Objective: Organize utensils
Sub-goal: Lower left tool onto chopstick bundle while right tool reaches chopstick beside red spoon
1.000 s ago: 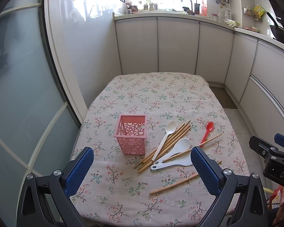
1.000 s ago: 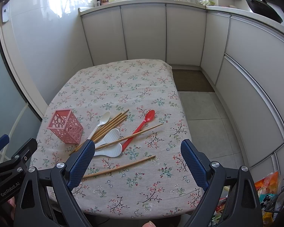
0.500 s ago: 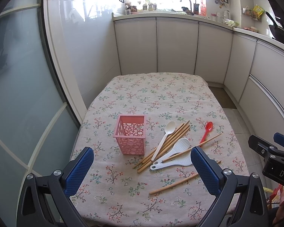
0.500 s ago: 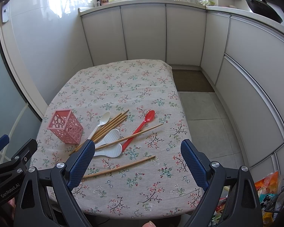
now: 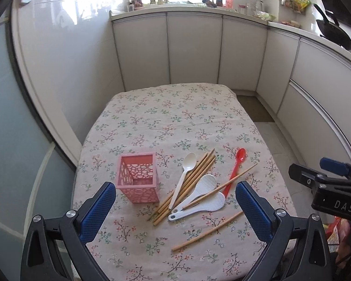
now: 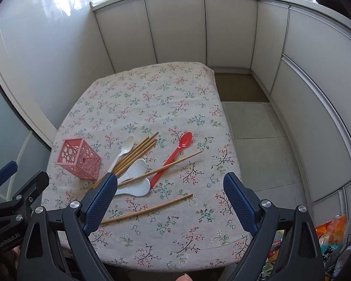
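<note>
Nearest the cameras, the left gripper (image 5: 175,207) and right gripper (image 6: 170,200), both with blue-padded fingers spread wide and holding nothing, hang above the near edge of the floral-clothed table (image 5: 175,117). Next: one loose bamboo chopstick (image 5: 207,230). Beyond it: two white plastic rice paddles (image 5: 204,197) crossed by a second chopstick, beside a red plastic spoon (image 5: 236,169), a bundle of bamboo chopsticks (image 5: 187,183) and a white plastic spoon (image 5: 183,176). Left of these: an upright pink perforated plastic utensil holder (image 5: 138,178), its visible interior empty.
</note>
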A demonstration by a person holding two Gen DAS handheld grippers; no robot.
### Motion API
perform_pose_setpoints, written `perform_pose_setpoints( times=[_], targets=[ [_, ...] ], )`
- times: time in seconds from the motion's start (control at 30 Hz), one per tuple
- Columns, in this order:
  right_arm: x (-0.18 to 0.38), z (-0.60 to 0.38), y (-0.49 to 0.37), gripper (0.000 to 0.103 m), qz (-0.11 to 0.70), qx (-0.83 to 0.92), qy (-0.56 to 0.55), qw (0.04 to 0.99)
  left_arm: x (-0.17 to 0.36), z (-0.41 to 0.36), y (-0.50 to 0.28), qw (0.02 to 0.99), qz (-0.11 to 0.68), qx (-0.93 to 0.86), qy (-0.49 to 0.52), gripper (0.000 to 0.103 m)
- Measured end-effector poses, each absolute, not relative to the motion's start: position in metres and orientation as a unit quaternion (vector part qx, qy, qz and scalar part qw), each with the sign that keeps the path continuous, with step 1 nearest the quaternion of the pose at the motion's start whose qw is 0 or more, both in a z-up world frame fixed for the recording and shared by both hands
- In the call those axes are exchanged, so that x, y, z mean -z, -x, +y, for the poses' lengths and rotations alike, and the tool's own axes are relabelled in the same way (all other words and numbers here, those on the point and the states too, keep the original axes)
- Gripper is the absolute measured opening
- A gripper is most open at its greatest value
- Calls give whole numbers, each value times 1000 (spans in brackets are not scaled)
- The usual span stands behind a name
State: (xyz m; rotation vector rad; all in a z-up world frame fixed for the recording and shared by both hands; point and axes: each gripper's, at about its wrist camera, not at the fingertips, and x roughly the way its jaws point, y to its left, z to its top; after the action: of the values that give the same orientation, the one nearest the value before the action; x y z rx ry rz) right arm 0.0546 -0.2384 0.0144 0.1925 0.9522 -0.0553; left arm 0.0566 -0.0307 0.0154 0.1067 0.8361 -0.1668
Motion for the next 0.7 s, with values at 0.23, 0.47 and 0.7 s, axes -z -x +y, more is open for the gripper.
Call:
perform_pose_setpoints(
  times=[0.23, 0.47, 0.7],
  targets=[
    [14, -279, -114, 93, 505, 40, -138, 851, 17, -65, -130, 864, 485, 122, -67, 98],
    [77, -316, -139, 62, 556, 29, -221, 801, 93, -101, -207, 809, 564, 145, -79, 40],
    [101, -334, -161, 53, 566, 14, -270, 778, 150, -120, -260, 785, 595, 155, -73, 11]
  ],
)
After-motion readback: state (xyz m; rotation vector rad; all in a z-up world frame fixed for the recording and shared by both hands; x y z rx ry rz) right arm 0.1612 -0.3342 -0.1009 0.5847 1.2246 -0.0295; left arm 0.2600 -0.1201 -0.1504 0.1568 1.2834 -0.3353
